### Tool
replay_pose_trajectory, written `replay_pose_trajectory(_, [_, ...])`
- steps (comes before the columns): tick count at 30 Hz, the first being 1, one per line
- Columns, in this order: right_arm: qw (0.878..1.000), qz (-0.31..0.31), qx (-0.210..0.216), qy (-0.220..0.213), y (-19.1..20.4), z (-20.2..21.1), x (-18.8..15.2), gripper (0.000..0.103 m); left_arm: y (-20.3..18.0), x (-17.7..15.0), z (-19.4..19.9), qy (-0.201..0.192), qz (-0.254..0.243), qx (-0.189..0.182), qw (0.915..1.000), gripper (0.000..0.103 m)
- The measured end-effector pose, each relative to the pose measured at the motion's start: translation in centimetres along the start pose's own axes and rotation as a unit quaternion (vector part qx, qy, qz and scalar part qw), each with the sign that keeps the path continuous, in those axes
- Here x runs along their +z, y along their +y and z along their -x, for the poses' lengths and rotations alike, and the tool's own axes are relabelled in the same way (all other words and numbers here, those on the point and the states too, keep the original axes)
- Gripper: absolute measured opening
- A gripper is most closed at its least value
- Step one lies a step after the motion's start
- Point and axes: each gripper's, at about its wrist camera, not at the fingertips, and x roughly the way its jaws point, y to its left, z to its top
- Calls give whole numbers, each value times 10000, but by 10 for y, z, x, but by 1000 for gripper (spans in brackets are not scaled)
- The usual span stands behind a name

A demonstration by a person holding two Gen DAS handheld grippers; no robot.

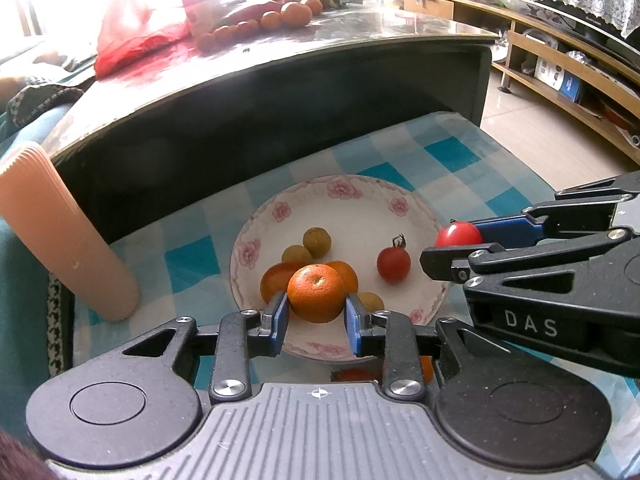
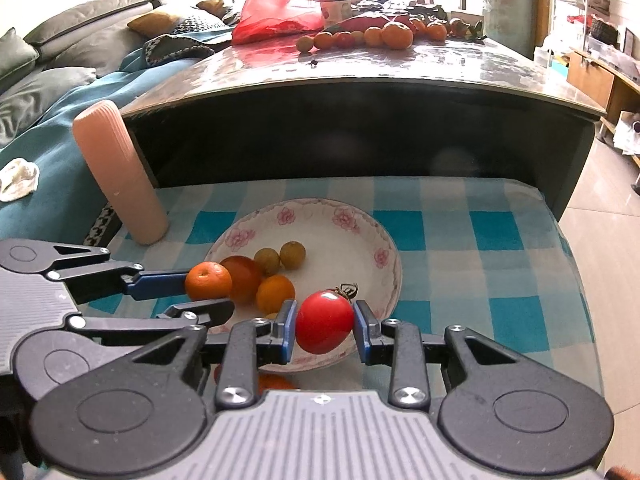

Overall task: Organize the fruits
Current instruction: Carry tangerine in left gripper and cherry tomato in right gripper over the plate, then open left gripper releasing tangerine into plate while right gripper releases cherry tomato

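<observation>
In the lower middle of the left wrist view, our left gripper (image 1: 316, 312) pinches a small orange (image 1: 317, 293) between its blue pads (image 1: 280, 316), the jaws narrowed to the fruit's width and gripping it at its sides so it cannot roll out. In the lower middle of the right wrist view, our right gripper (image 2: 325, 330) holds a red tomato (image 2: 325, 322) the same way, pads against both flanks, its dried stem pointing up and away from us. We judge both fruits are carried above the near rim of the floral plate (image 1: 280, 212), ready to be set down inside it. The plate sits at the centre of both frames on a blue checked cloth (image 1: 440, 152), and it already gathers two greenish fruits (image 1: 316, 242), other oranges (image 1: 276, 278) clustered near the front, and another tomato (image 1: 394, 264) toward the right. We suppose the fruit is being collected there so it stays in one dish. To the left of the plate stands a leaning peach ribbed cylinder (image 1: 60, 232). Beyond, in the upper part of the frame, a dark table (image 1: 360, 52) carries a row of more oranges (image 1: 296, 14) and a red plastic bag (image 1: 132, 28).
</observation>
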Motion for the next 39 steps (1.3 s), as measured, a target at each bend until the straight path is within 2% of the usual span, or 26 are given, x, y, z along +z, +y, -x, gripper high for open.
replay_pose_trajectory(22, [9998,-61,108,132,-9,-37,13,47,14,10,-32,206,269,-33,9994,36])
replay_pose_trajectory(31, [9996,-222,172,79,-15,-48,17,47,17,14,-37,112,336,2,9994,37])
replay_pose_trajectory(35, [9991,-238,359,56,-12,-52,20,47,11,14,-39,87,269,-99,9996,50])
replay_pose_trajectory(39, [9995,-93,309,-39,-4,-56,21,47,8,14,-41,104,153,9,9998,52])
